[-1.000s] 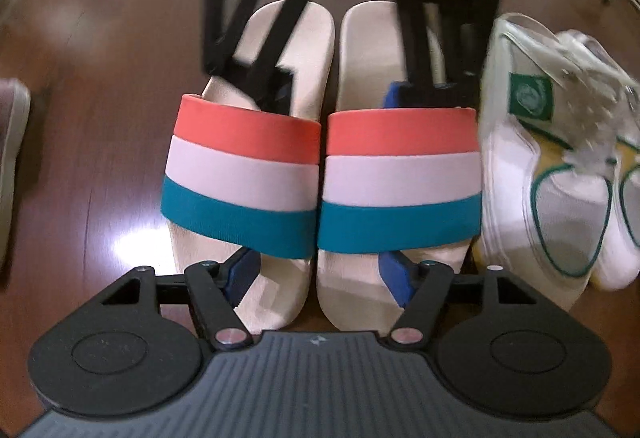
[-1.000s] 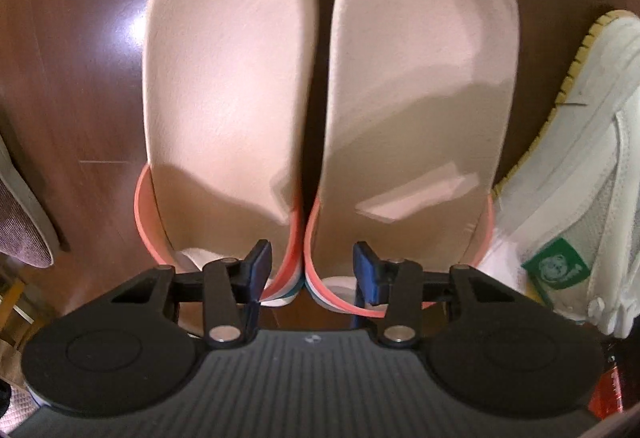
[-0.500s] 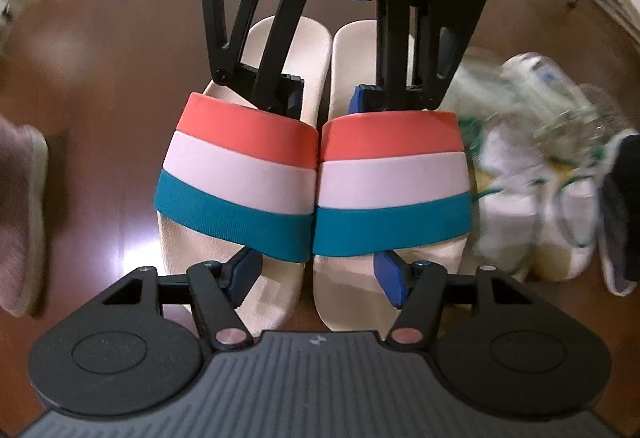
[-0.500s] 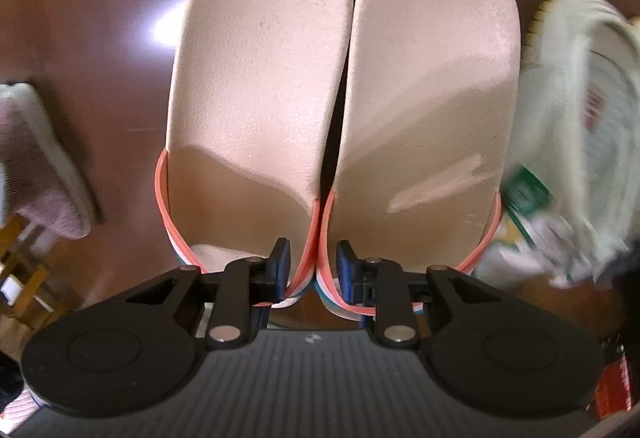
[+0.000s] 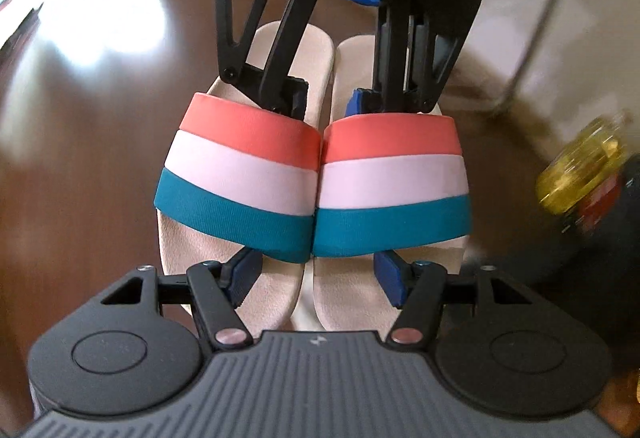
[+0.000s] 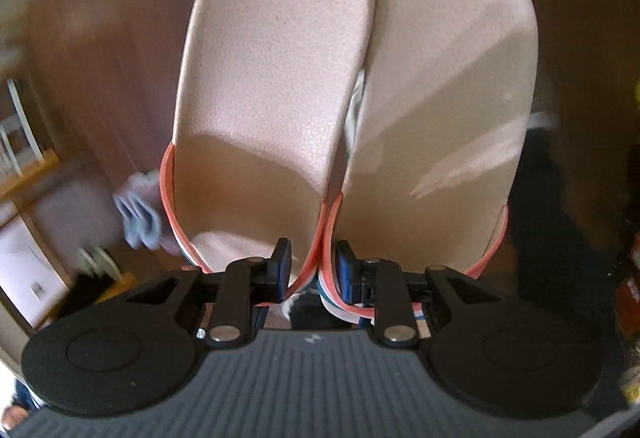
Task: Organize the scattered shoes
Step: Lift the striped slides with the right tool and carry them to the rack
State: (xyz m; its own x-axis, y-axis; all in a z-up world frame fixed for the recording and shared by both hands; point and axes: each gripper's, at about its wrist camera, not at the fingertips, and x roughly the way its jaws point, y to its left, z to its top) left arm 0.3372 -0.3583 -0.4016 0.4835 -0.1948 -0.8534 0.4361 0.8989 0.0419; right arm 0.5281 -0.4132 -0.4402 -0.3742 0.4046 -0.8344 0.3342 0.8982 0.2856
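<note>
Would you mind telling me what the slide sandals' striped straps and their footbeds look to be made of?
Striped straps: probably woven elastic fabric, matte; a fine ribbed weave shows in the teal band. Footbeds: likely moulded foam or rubber, matte, with a fine pebbled grain.

A dark wooden floor [image 5: 80,165] carries a bright window glare toward its far left. A yellow-capped bottle [image 5: 580,165] with a red label sits blurred near the floor's right edge, beside a pale sofa-like surface [image 5: 540,17].
</note>
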